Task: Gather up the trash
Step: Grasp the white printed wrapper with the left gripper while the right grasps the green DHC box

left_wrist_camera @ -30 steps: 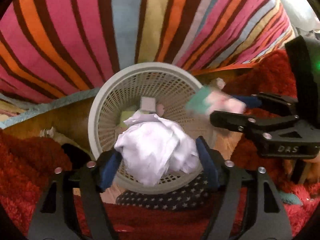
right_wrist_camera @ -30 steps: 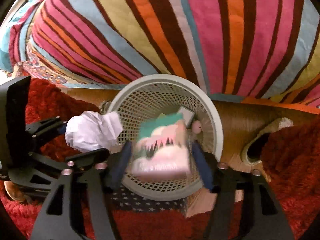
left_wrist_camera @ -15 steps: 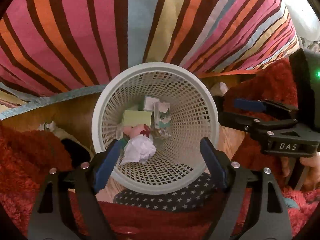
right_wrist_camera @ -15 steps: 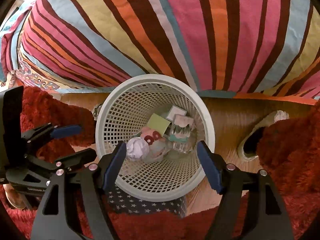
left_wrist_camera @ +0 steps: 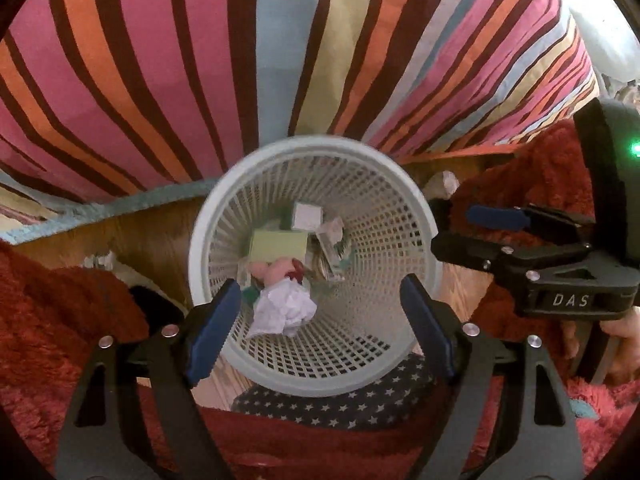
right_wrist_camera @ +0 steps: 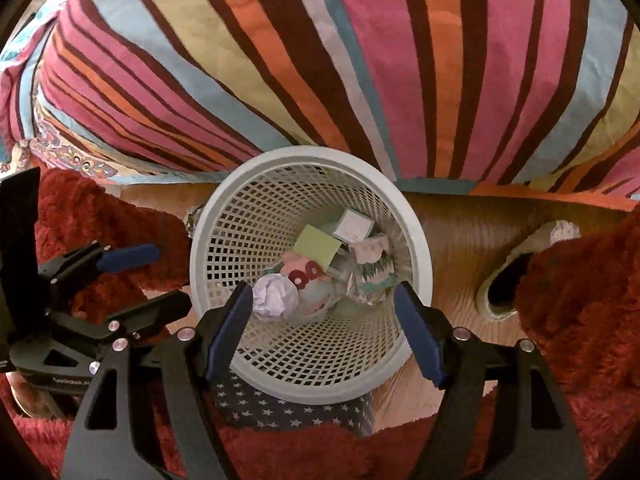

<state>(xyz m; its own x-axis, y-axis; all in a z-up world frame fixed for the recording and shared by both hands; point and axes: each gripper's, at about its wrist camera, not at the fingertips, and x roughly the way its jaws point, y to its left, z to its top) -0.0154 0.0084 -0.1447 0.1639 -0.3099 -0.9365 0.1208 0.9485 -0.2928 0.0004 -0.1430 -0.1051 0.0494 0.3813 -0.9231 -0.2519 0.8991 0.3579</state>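
A white mesh waste basket (left_wrist_camera: pixel 312 148) (right_wrist_camera: pixel 312 156) stands on the floor against a striped bedcover. At its bottom lie a crumpled white paper ball (left_wrist_camera: pixel 286 308) (right_wrist_camera: pixel 276 298), a pink and teal packet (right_wrist_camera: pixel 374 268), a pale green box (left_wrist_camera: pixel 280 246) and other scraps. My left gripper (left_wrist_camera: pixel 320 328) hangs open over the basket's near rim, with nothing between its blue pads. My right gripper (right_wrist_camera: pixel 324 330) is open and empty above the same rim. Each shows in the other's view, beside the basket: the right gripper (left_wrist_camera: pixel 472 232) and the left gripper (right_wrist_camera: pixel 156 280).
A striped bedcover (left_wrist_camera: pixel 280 60) fills the far side. A red shaggy rug (right_wrist_camera: pixel 580 300) lies on both sides of the wooden floor (right_wrist_camera: pixel 460 232). A slipper (right_wrist_camera: pixel 516 272) lies right of the basket, and a star-patterned cloth (right_wrist_camera: pixel 288 412) lies at the basket's near side.
A second ago the left gripper held the paper ball and the right held the packet. Both let go, and the two things dropped to the basket's bottom.
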